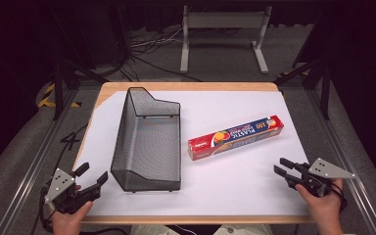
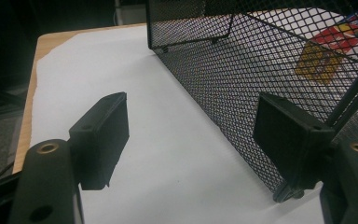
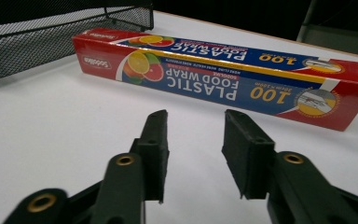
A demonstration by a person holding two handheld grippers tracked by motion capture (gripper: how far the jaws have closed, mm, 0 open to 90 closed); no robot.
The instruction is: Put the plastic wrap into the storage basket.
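Your left tool [image 1: 92, 175] jaws spread, empty, beside the mesh basket's [image 1: 147, 147] near corner, your right tool [image 1: 282, 165] parted, empty, near the plastic wrap box [image 1: 236, 137] lying mid-worktop [image 1: 235, 191]

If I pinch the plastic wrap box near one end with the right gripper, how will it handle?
The plastic wrap box is long and thin, so held at one end it will probably droop or twist; a middle grip looks safer. Its glossy cardboard may slip or dent under a hard squeeze. Flat-sided, it should slide, not roll. The right hand-held gripper is open and apart from it.
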